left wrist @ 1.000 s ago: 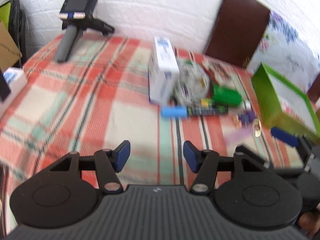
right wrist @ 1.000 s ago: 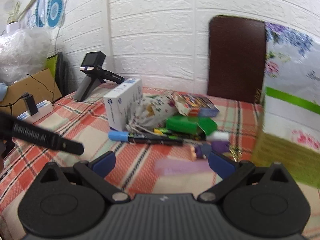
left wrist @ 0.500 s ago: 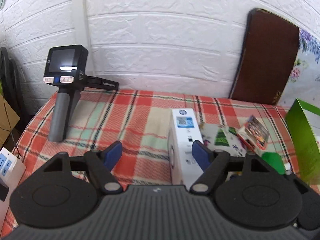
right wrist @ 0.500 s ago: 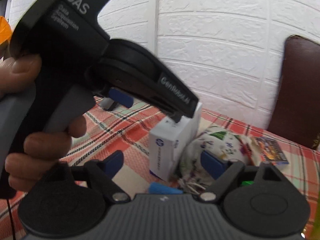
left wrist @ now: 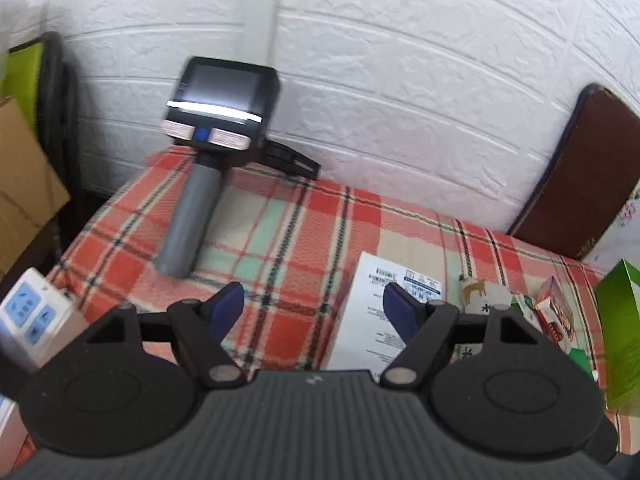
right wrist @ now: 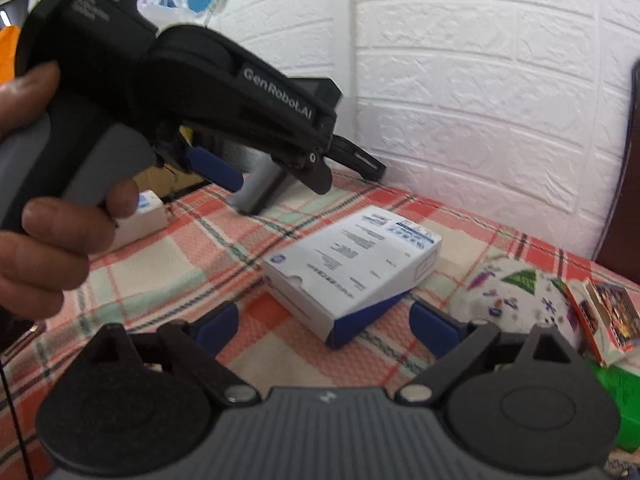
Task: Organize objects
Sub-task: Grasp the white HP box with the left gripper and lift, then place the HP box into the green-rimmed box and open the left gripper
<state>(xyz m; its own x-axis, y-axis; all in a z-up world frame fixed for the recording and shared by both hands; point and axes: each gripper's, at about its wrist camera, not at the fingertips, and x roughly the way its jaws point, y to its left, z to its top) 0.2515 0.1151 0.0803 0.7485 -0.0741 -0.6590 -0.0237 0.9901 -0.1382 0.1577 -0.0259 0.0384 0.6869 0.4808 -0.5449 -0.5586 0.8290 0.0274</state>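
Progress is minimal: white box [right wrist: 352,268] lies on the worktop [left wrist: 296,240] at 12 o'clock of the spread, empty right hand-held gripper [right wrist: 324,320]. Left hand-held gripper [left wrist: 314,308] is likewise spread, empty. Clutter at 3 o'clock remains unsorted.

A lived-in room of a home, used for a bit of recording. The tabletop [left wrist: 304,232] wears a red, green and cream checked cloth and stands hard against a white brick-pattern wall [left wrist: 420,80]. Right of the tabletop, a brown padded chair back [left wrist: 592,176] leans on that wall. Left of it sit a cardboard box [left wrist: 20,184] and a white power strip [left wrist: 32,320].
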